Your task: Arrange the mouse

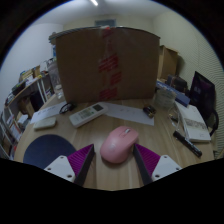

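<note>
1. Wooden counter [100, 170] fills the near part of the room, with cluttered shelves along one side and a pale wall behind.
2. A big cardboard box [105, 65] stands at the far side of the counter, a strip of red-and-white tape running down its front.
3. In front of the box lie a white remote control [86, 113] and, beside it, a pale keyboard [128, 113].
4. The pink mouse [119, 145] sits on the bare wood, just ahead of the jaws and between them.
5. The gripper [112, 165] has its jaws apart; the magenta pads [80, 158] flank the mouse's near end, with a gap visible at either side.
6. A dark round mat [45, 152] lies beside the left finger.
7. Off to the right, a black pen-like object [187, 141] and stacked books [194, 122] rest near a dark screen [204, 93].
</note>
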### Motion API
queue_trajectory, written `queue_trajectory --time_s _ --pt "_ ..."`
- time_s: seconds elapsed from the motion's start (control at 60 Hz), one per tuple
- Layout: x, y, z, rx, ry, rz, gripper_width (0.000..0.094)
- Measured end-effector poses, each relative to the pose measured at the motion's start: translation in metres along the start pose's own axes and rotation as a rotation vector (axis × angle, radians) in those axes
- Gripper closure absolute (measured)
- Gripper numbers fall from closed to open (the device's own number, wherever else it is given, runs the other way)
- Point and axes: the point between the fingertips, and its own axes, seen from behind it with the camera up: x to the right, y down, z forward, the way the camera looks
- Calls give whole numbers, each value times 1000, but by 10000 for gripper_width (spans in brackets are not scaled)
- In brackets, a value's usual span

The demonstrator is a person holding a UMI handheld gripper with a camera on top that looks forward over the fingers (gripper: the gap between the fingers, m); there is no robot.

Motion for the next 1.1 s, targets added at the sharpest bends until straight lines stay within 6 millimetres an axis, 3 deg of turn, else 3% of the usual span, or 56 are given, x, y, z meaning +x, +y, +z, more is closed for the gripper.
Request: queue_trajectory --time_s 0.233,0.283,0.45,0.5,0.583,0.667,0.75,0.833,0.917,1.0,1.1 --pt "8 -31 39 41 60 41 219" --pt "10 -32 42 38 73 55 439" --pt "15 -30 37 -27 72 102 599" --pt "25 -47 21 8 94 112 616" --pt "29 -110 -34 149 117 122 622" --pt "-2 -176 -91 296 76 105 624" --pt "-59 -198 -130 360 10 66 625" --pt "-116 -175 -133 336 -43 15 625" --pt "-156 -112 -109 225 -63 -10 625" --pt "-175 -47 -85 116 -66 -6 624" --pt "-182 -1 -61 28 -39 -1 624"
